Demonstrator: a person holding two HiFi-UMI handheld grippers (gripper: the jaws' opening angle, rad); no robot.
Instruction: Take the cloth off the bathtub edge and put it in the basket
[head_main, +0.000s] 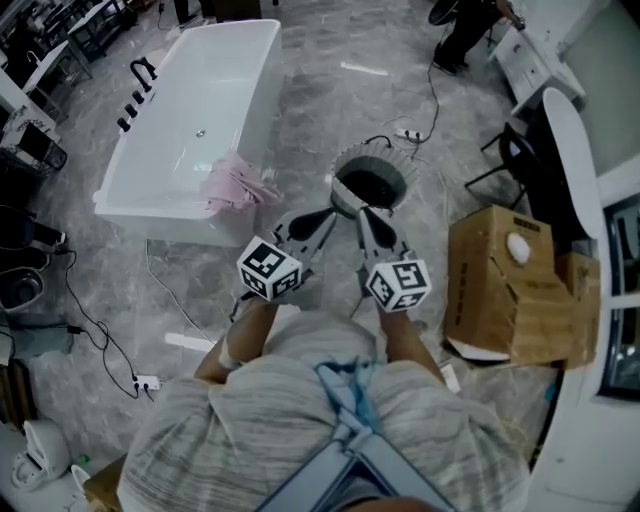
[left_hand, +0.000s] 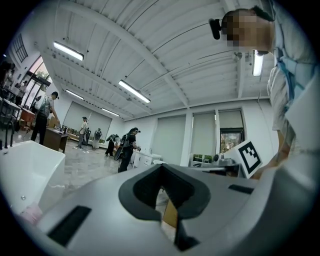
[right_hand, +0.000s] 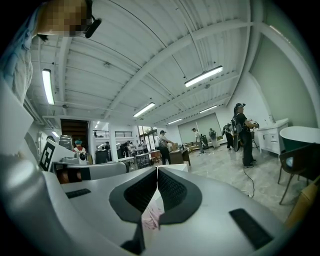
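The pink cloth (head_main: 236, 185) lies bunched over the near edge of the white bathtub (head_main: 190, 110) at upper left. The round grey basket (head_main: 370, 182) stands on the floor to the tub's right. Both grippers are held side by side in front of the person, pointing toward the basket. My left gripper (head_main: 331, 213) is shut and empty, its tip just short of the basket and right of the cloth. My right gripper (head_main: 362, 213) is also shut and empty. In the left gripper view the tub (left_hand: 25, 170) and cloth (left_hand: 29, 214) sit far left. The cloth (right_hand: 152, 217) shows below the right gripper's shut jaws.
A cardboard box (head_main: 503, 285) stands on the floor right of the grippers. A dark chair (head_main: 510, 150) and white furniture line the right side. Cables and a power strip (head_main: 147, 381) run along the floor at left. Several people stand far off in the room.
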